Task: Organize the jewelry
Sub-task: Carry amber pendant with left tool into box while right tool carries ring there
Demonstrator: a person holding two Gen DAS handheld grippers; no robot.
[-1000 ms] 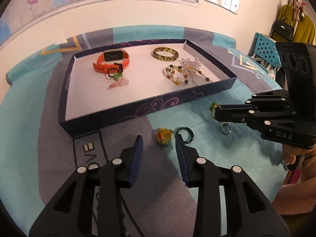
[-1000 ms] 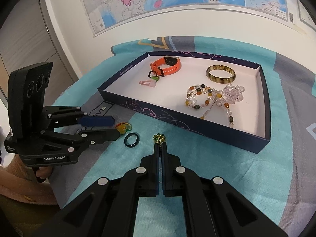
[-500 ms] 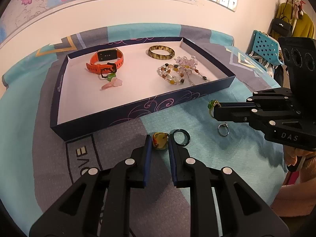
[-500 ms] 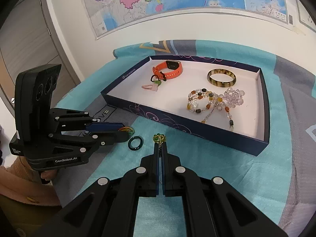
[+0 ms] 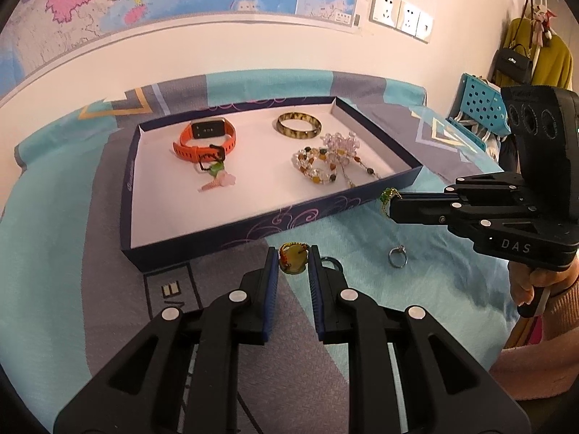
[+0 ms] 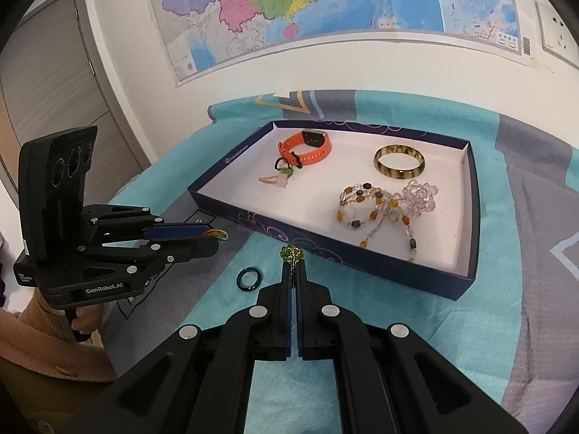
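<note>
teal and grey cloth (image 5: pixel 90 217) covers the desk below a wall map (image 6: pixel 289 3), with a shallow navy tray (image 5: pixel 231 233) lying beyond both pairs of fingers. the left gripper (image 5: pixel 294 258) has its fingers drawn narrow on a yellow-orange ring (image 5: pixel 292 257), pads pressing it from either side, just short of the tray's near wall. a dark green ring (image 6: pixel 248 278) lies on the cloth just right of those fingers (half hidden behind the right one in the left wrist view). the right gripper (image 6: pixel 294 271) has its fingers closed flat together, pinching a small green and gold ornament (image 6: pixel 291 254) that sticks out past their tips, close to the tray's near wall. a silver ring (image 5: pixel 397 255) rests on the cloth below the right fingers, apart from them. inside the tray, well beyond the fingertips, lie an orange watch (image 5: pixel 206 139), a pink charm (image 5: pixel 220 181), an amber bangle (image 5: pixel 299 125) and beaded bracelets (image 5: pixel 327 164).
</note>
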